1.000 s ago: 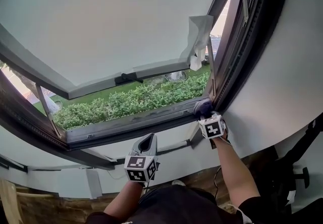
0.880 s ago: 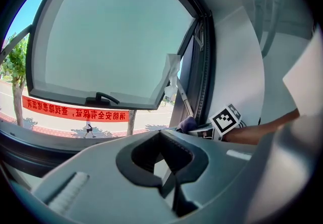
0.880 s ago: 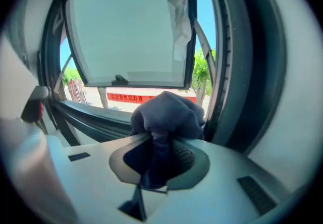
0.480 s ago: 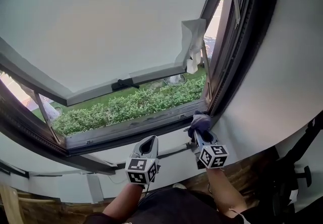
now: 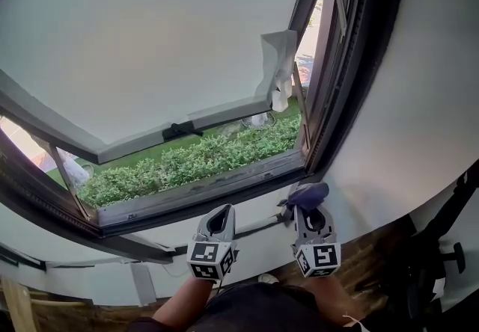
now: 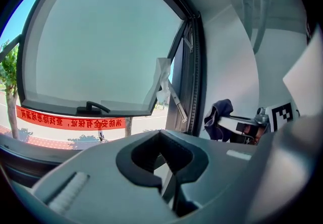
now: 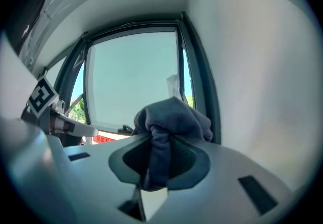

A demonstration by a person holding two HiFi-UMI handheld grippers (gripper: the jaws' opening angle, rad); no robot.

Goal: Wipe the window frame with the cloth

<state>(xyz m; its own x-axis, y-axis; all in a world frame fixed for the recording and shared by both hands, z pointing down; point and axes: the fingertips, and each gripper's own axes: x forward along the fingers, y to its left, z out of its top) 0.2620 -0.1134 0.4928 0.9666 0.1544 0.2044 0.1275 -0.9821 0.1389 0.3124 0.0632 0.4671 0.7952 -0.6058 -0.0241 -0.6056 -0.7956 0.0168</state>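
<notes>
The dark window frame (image 5: pixel 224 185) runs across the head view, its sash swung outward above a green hedge. My right gripper (image 5: pixel 308 203) is shut on a bunched dark blue cloth (image 5: pixel 305 194), held just below the frame's lower right corner and apart from it. The cloth (image 7: pixel 169 119) bulges out of the jaws in the right gripper view, with the frame (image 7: pixel 202 87) beyond. The left gripper (image 5: pixel 221 216) hangs beside it to the left, below the sill, shut with nothing between its jaws. The left gripper view shows the cloth (image 6: pixel 218 115) at its right.
A torn strip of white film (image 5: pixel 278 69) hangs from the sash's right corner. A black handle (image 5: pixel 178 129) sits on the sash's lower rail. A white wall (image 5: pixel 404 128) stands right of the frame, and a white ledge (image 5: pixel 254 229) lies below the sill.
My right gripper has drawn back with the cloth, from the frame's lower right corner down and toward me. The left gripper has hardly moved.
</notes>
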